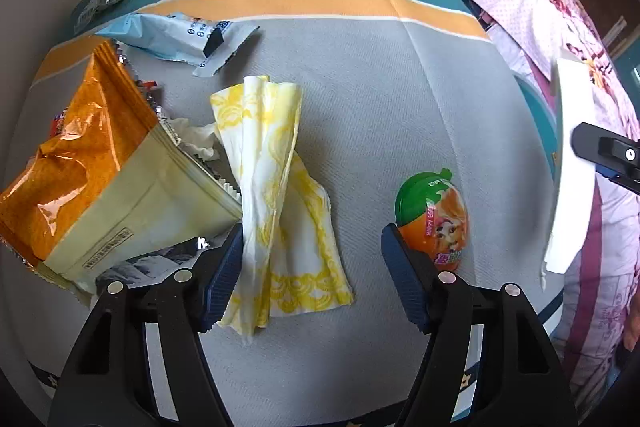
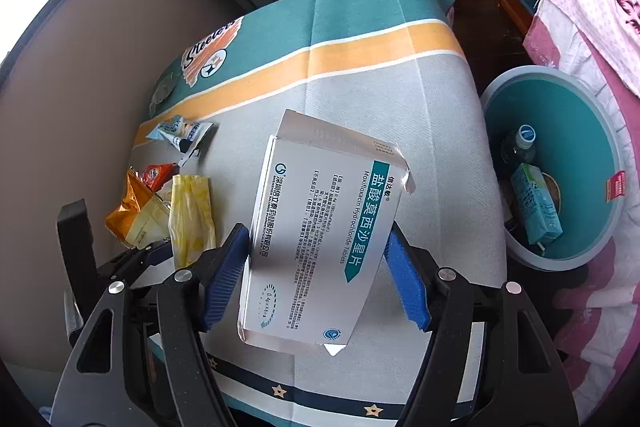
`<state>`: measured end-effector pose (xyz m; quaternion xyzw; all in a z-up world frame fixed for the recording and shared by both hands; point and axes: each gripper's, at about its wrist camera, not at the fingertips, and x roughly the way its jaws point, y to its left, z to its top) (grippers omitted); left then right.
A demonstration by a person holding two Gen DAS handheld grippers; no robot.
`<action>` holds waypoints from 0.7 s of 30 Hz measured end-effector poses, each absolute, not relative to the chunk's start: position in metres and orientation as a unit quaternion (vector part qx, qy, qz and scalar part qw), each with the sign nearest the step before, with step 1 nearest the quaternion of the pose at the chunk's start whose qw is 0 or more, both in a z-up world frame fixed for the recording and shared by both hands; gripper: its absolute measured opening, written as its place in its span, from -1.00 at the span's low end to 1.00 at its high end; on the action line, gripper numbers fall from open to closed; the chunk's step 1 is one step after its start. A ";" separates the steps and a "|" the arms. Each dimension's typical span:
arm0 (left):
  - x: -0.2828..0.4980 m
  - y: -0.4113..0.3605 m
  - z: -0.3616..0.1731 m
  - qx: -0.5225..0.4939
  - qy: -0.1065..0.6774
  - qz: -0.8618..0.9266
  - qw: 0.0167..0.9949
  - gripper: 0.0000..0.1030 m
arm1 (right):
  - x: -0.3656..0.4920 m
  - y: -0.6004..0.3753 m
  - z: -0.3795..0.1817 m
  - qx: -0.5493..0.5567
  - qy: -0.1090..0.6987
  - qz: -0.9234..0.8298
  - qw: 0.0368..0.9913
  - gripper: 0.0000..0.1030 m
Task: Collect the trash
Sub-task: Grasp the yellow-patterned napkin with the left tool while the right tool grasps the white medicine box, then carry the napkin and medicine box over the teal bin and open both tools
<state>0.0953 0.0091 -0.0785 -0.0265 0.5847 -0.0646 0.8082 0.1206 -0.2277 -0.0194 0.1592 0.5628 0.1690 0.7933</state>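
The right gripper (image 2: pixel 316 279) is clamping a flat white cardboard medicine box (image 2: pixel 320 235), its long axis pointing far, with the round teal bin (image 2: pixel 608 163) lying right.

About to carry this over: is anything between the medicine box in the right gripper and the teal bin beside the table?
Nothing visible blocks it. The right gripper holds the medicine box above the table; the bin sits open-topped past the table's right edge, holding only a bottle and a carton.
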 end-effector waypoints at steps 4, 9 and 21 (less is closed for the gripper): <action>0.098 0.000 -0.082 -0.006 0.575 -0.047 0.817 0.13 | 0.117 -0.242 -0.020 0.172 0.556 0.167 0.796 0.27; 0.099 0.016 -0.078 -0.022 0.570 -0.031 0.821 -0.78 | 0.114 -0.256 -0.022 0.185 0.551 0.163 0.797 0.27; 0.092 0.005 -0.002 -0.058 0.510 -0.093 0.853 -0.80 | 0.109 -0.272 -0.014 0.191 0.528 0.150 0.813 0.27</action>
